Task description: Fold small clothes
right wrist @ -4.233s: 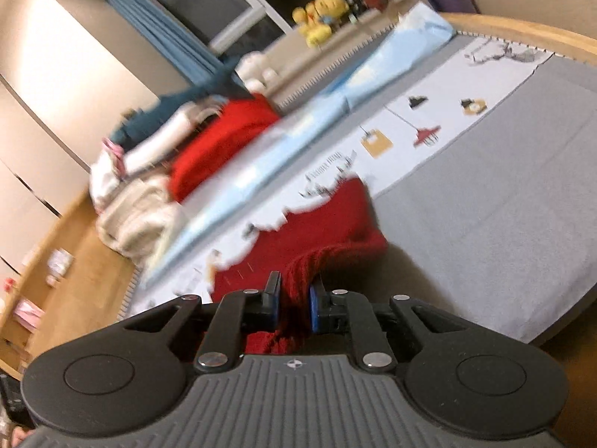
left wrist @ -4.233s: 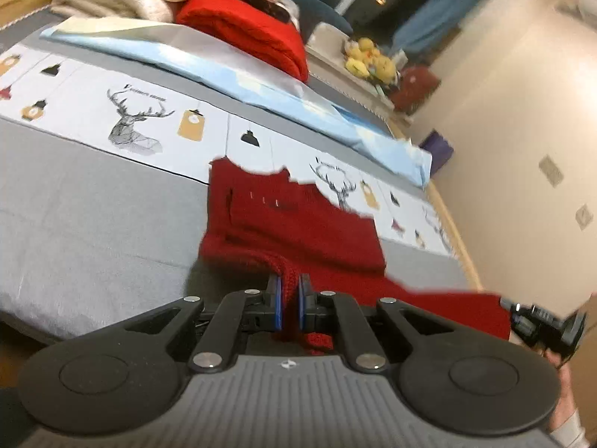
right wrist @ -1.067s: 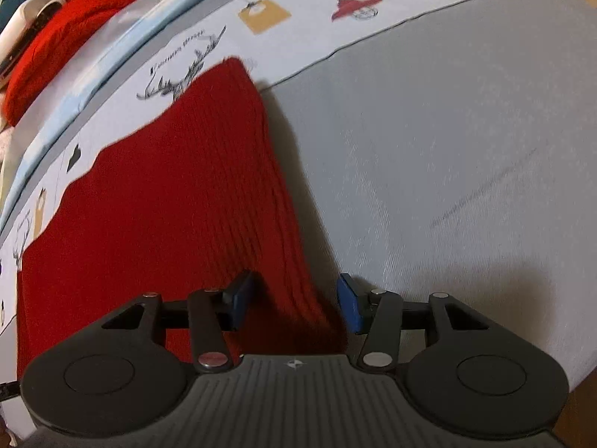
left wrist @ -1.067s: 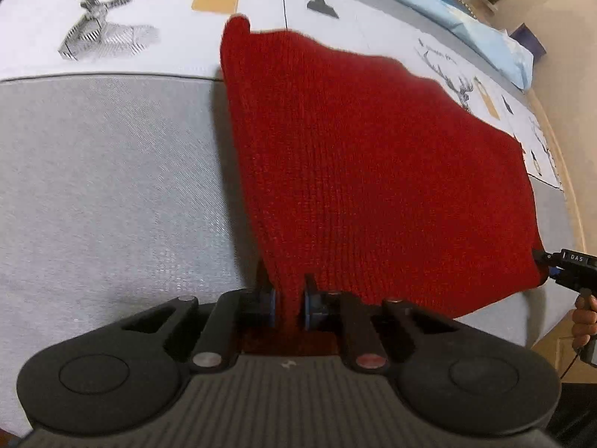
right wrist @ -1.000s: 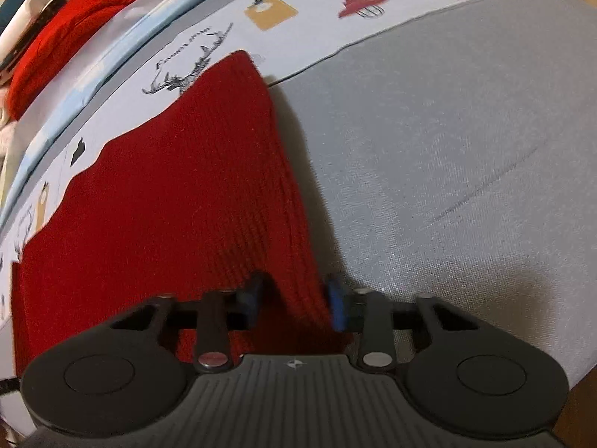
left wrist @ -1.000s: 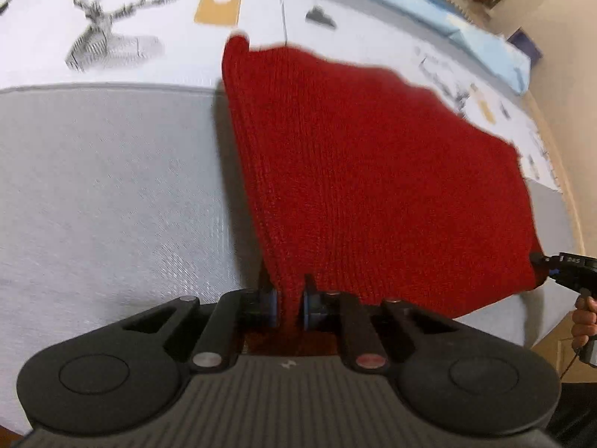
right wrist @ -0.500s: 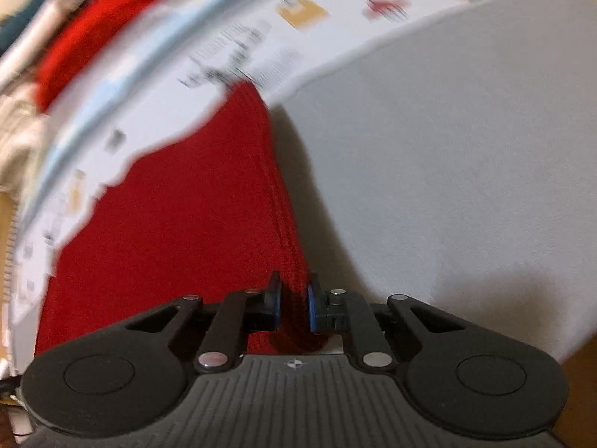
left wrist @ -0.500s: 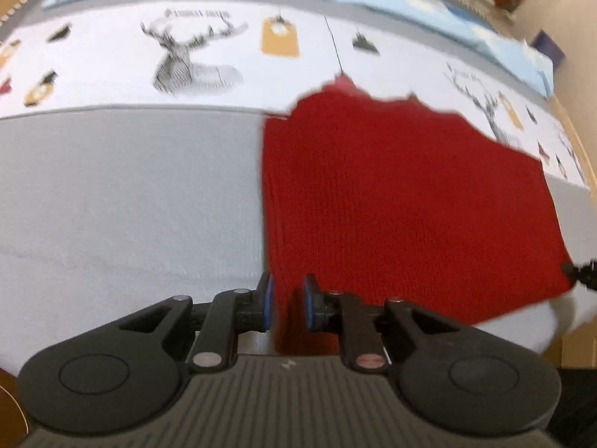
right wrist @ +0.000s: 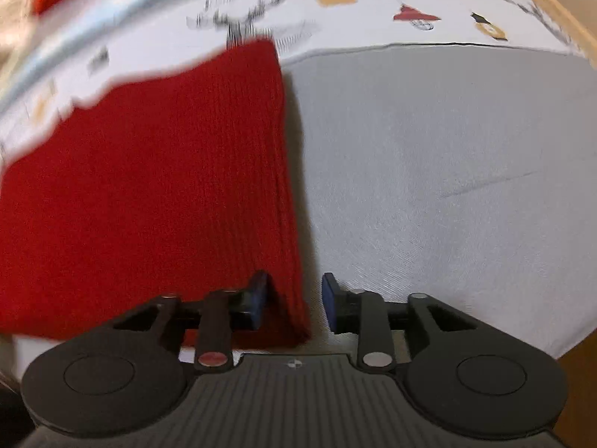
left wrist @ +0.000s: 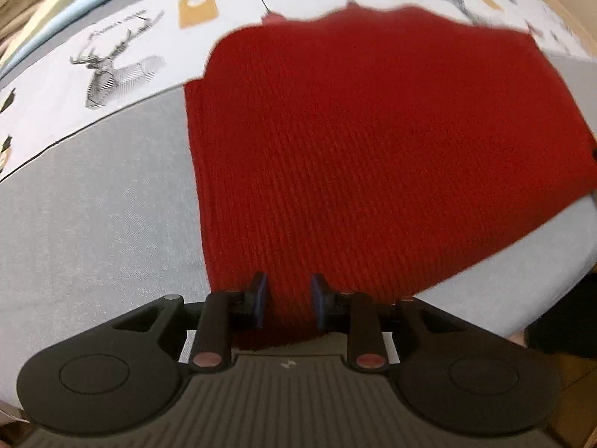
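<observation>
The red knit garment (left wrist: 373, 156) lies flat on the bed (left wrist: 93, 194), its near hem between both parted tongs: left tongs (left wrist: 287, 300), right tongs (right wrist: 293, 298). Draw each pair straight back, level, without snagging the hem.

red knit garment (left wrist: 373, 142), grey bedsheet (right wrist: 447, 171), deer-print band (left wrist: 112, 71)

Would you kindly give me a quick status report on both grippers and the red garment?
Left gripper open, astride near hem. Right gripper open at right corner. Red knit garment lies flat on grey bedspread. Nothing in the way.
</observation>
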The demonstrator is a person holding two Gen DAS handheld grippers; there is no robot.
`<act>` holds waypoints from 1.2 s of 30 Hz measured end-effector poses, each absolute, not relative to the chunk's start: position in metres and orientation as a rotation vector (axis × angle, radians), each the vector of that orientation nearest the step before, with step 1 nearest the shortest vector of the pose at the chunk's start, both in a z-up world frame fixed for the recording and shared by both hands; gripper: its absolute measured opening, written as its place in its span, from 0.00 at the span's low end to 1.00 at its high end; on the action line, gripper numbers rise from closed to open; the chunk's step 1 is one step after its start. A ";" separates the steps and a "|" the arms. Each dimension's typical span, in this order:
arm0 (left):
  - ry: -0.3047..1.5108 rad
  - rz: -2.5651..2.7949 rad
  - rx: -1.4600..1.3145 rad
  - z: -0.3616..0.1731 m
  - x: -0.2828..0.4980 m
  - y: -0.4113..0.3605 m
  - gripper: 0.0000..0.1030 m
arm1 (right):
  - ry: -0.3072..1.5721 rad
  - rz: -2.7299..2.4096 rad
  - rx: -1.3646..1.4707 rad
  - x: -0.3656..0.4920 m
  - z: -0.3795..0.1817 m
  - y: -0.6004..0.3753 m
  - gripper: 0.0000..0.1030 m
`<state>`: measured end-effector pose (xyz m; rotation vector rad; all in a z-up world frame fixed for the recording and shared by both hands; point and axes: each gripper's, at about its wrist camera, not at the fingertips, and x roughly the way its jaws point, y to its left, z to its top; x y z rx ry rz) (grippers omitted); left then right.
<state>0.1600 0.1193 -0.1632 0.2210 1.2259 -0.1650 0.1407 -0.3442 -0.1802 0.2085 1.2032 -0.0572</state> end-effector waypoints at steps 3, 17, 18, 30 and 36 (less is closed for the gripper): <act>1.164 -0.124 0.206 -0.148 0.157 0.123 0.30 | 1.098 -0.113 0.197 0.134 -0.158 -0.343 0.38; 0.816 -0.036 0.133 -0.048 0.080 0.139 0.56 | 0.664 0.001 0.221 0.041 -0.067 -0.283 0.45; 0.781 -0.042 0.139 -0.047 0.075 0.139 0.58 | 0.665 0.016 0.213 0.044 -0.067 -0.275 0.45; 0.717 0.174 -0.141 -0.061 0.075 0.208 0.60 | 0.722 0.083 0.039 0.054 -0.082 -0.190 0.44; 0.745 0.202 -0.154 -0.065 0.072 0.240 0.60 | 0.744 0.165 0.045 0.074 -0.091 -0.131 0.43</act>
